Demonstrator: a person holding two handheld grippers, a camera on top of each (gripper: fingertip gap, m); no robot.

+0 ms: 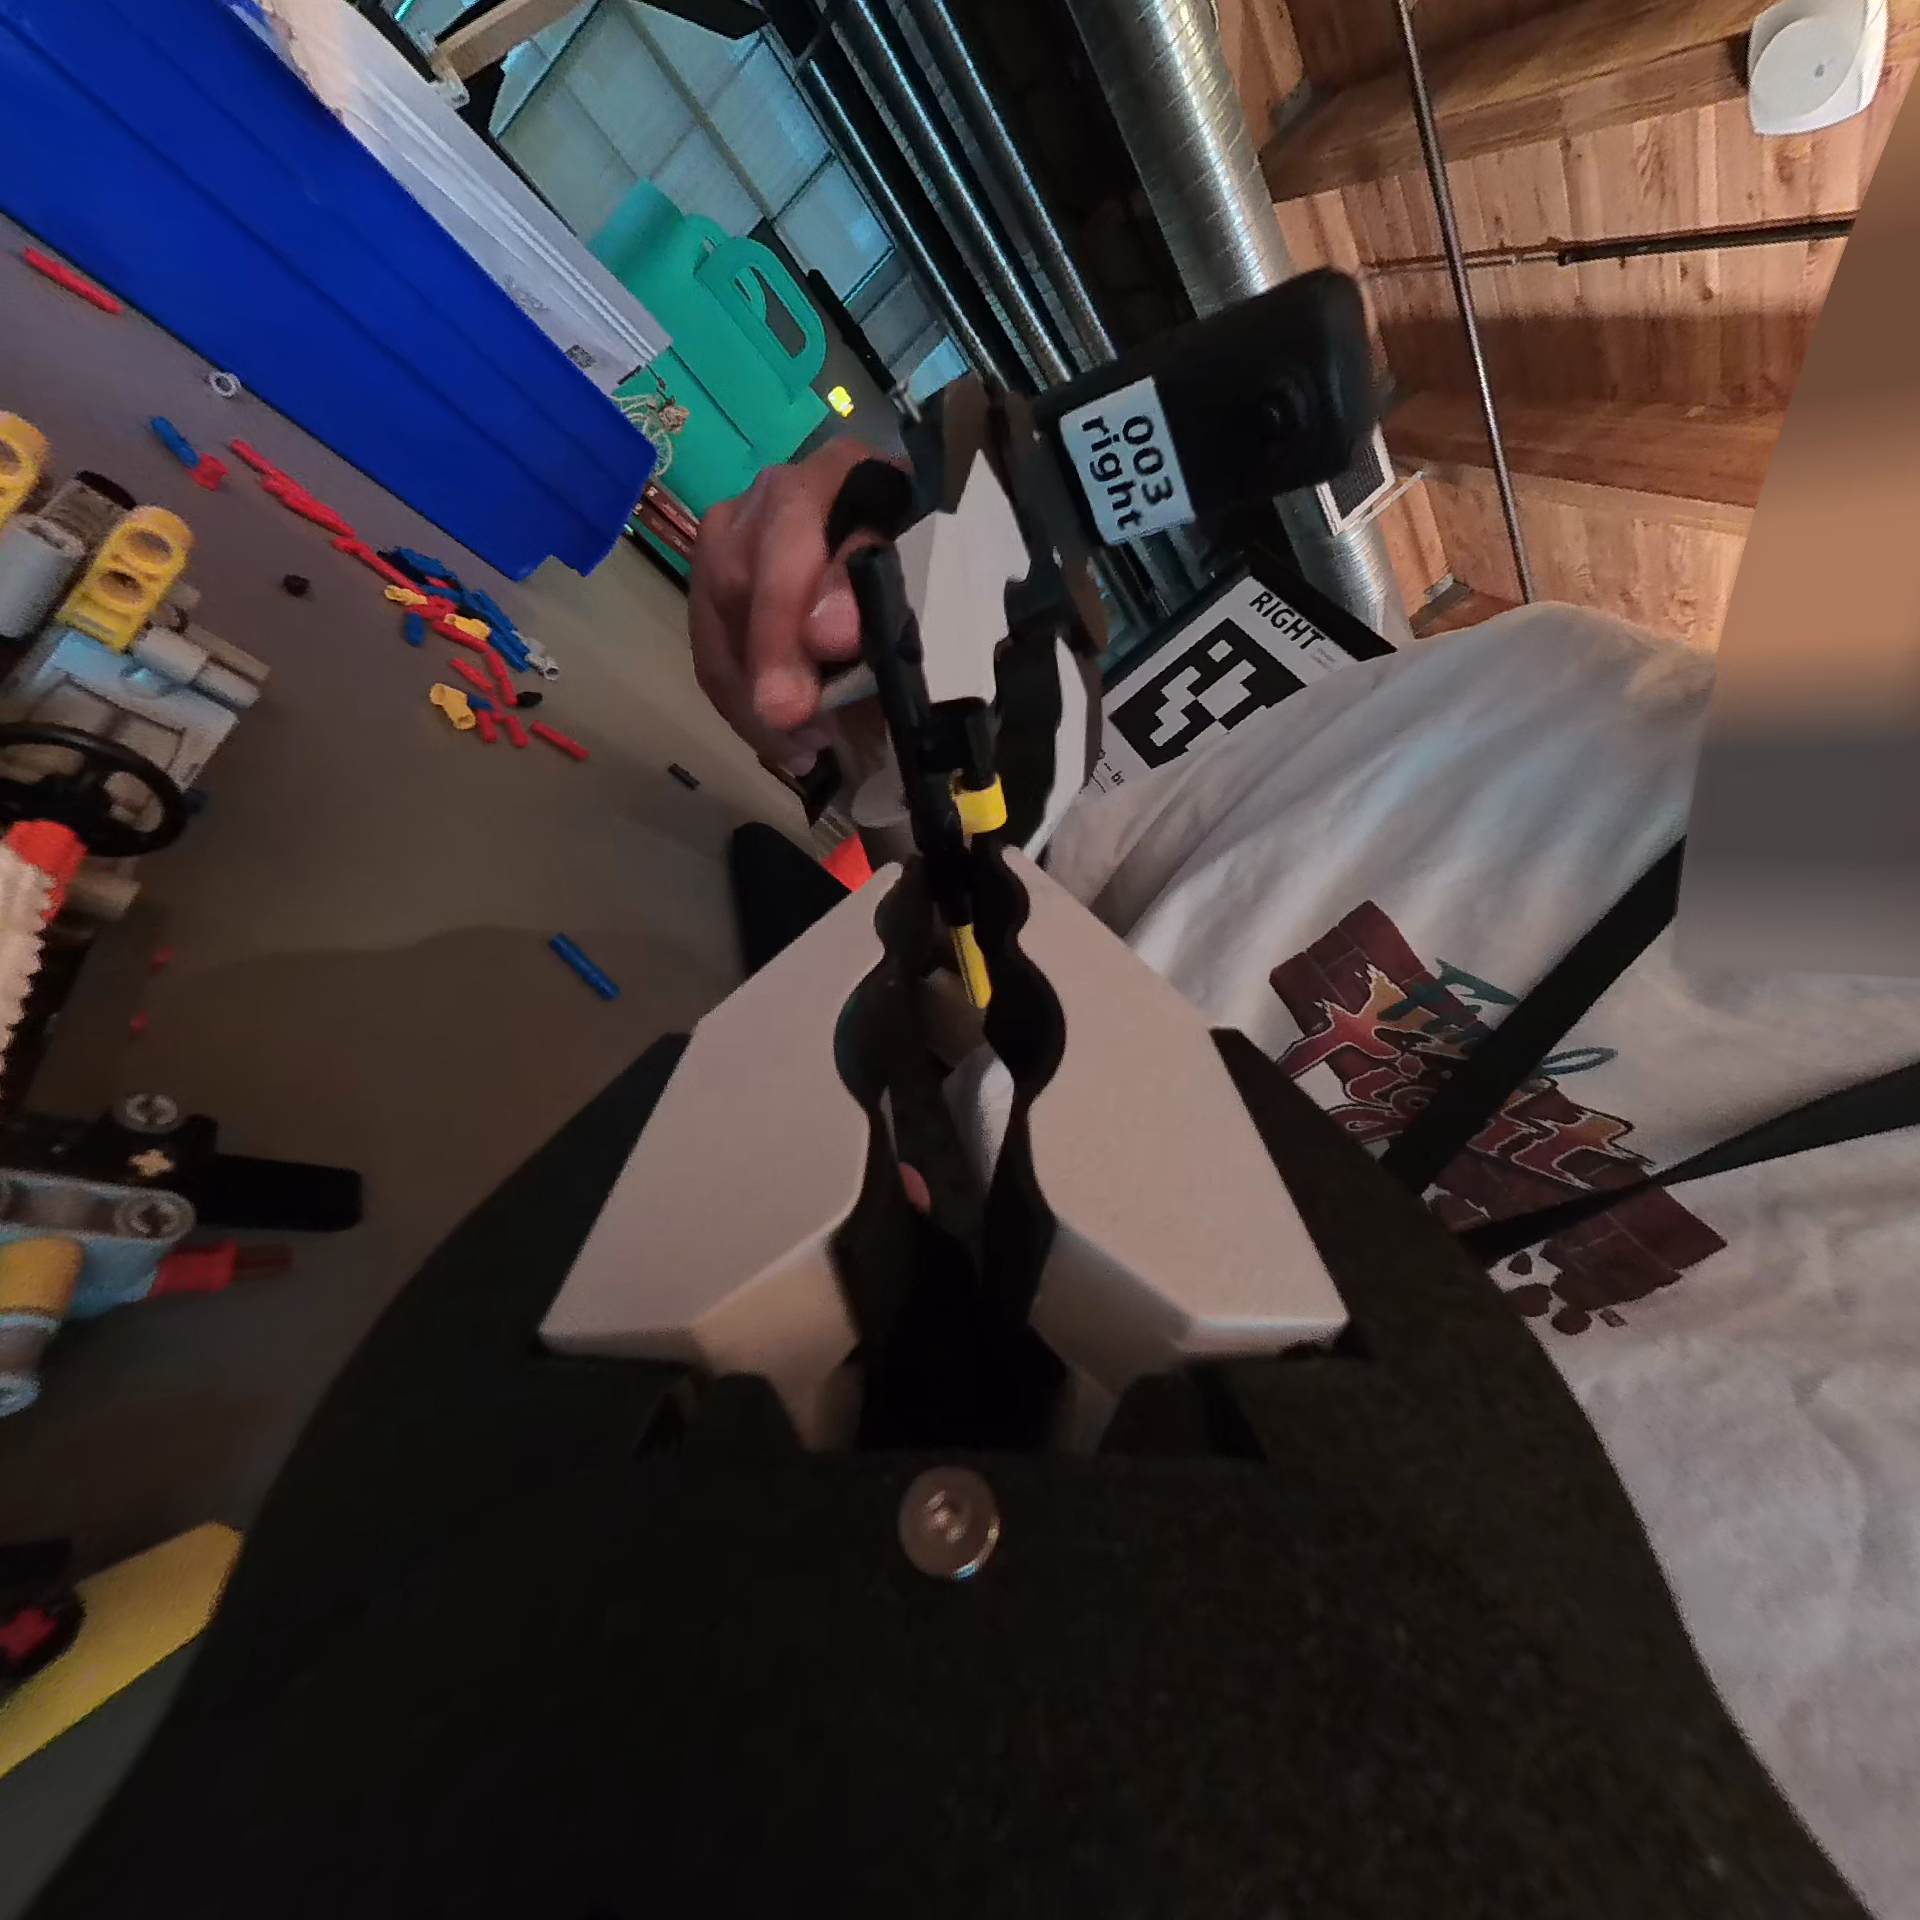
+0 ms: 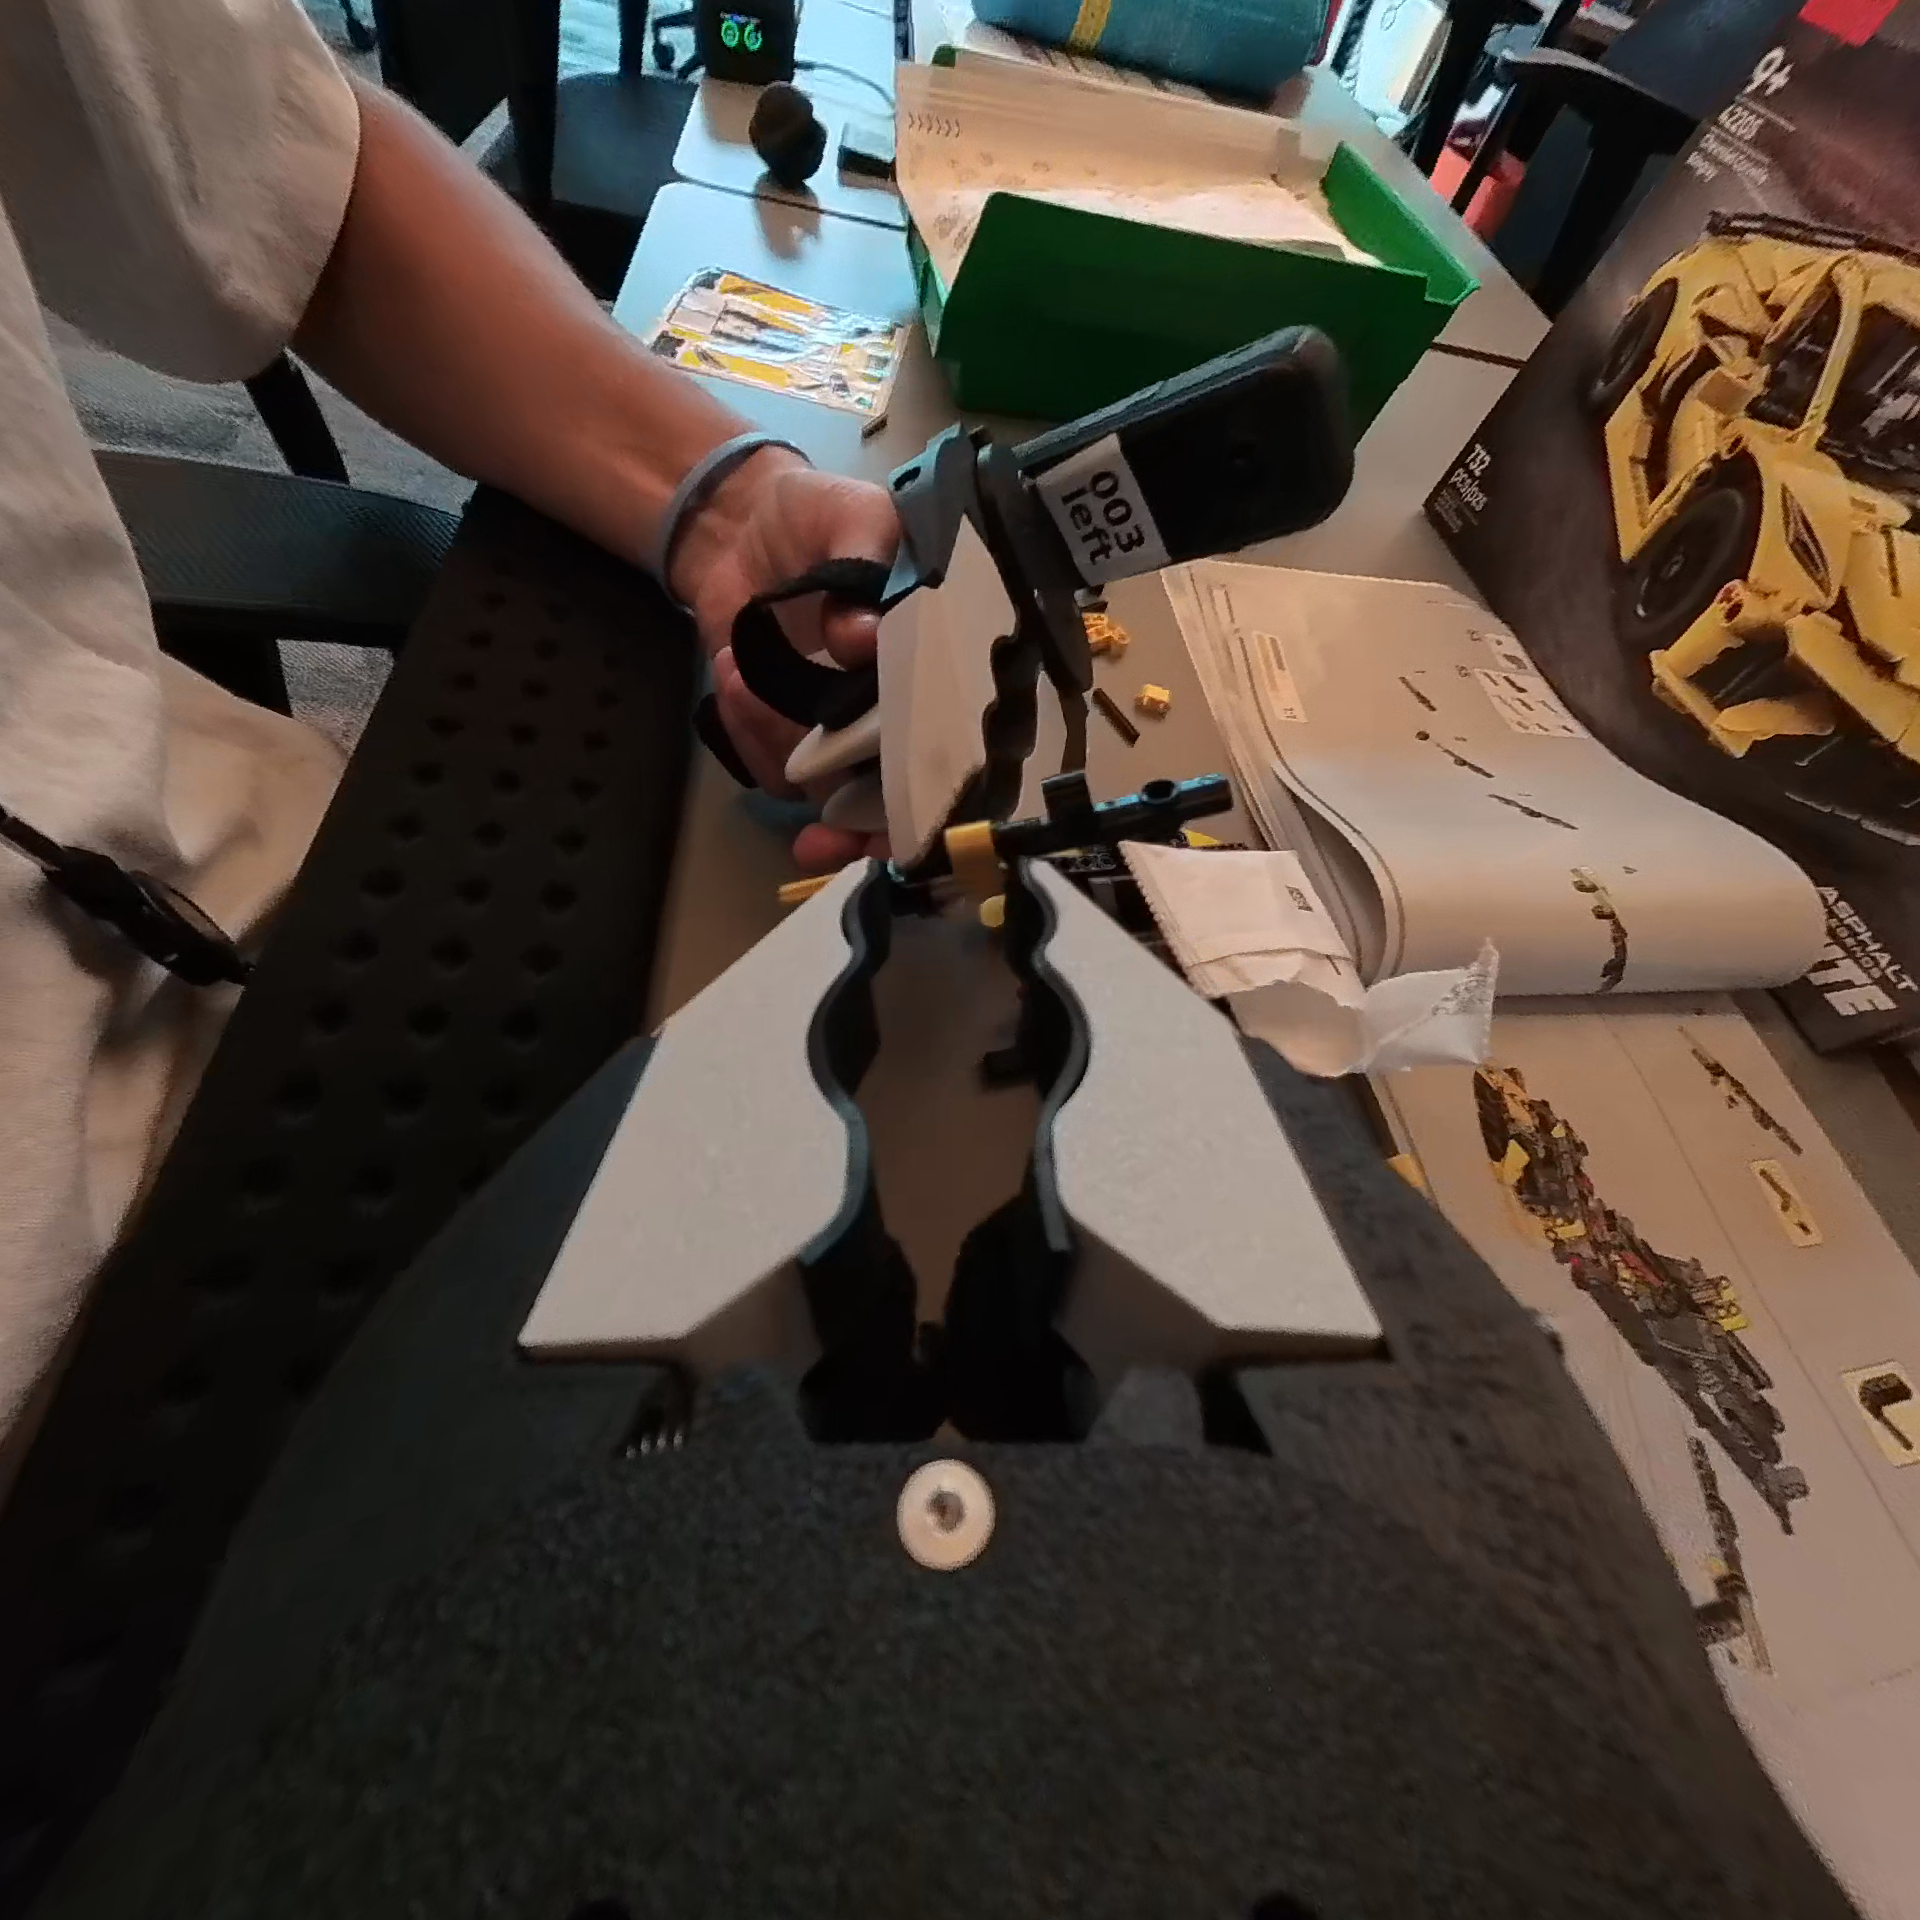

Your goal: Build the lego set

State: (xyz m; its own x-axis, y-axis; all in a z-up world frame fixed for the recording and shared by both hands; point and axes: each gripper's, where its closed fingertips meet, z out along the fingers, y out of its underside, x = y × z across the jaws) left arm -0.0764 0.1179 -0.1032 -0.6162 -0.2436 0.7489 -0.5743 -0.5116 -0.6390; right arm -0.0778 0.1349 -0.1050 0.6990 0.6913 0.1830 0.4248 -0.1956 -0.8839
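Lego piece: black axle assembly (image 1: 940, 821) with yellow bush, centre frame, held above the table (image 1: 416, 831).
Left gripper (image 1: 951, 914): pinching its yellow-pinned end.
Right gripper (image 2: 951, 883): tips clamped around the assembly's yellow end.
Writing: printed labels on both cameras, box (image 2: 1714, 436) and manual (image 2: 1455, 790) at right.
Hands: each hand (image 2: 800, 623) wraps a handle.

Each view is shot from right behind its own gripper, looking along the fingers, super close. The left wrist view is tilted sideways, table at frame left. Both share the small black-and-yellow lego piece (image 1: 940, 821) (image 2: 1049, 831) at frame centre, seen from opposite sides.
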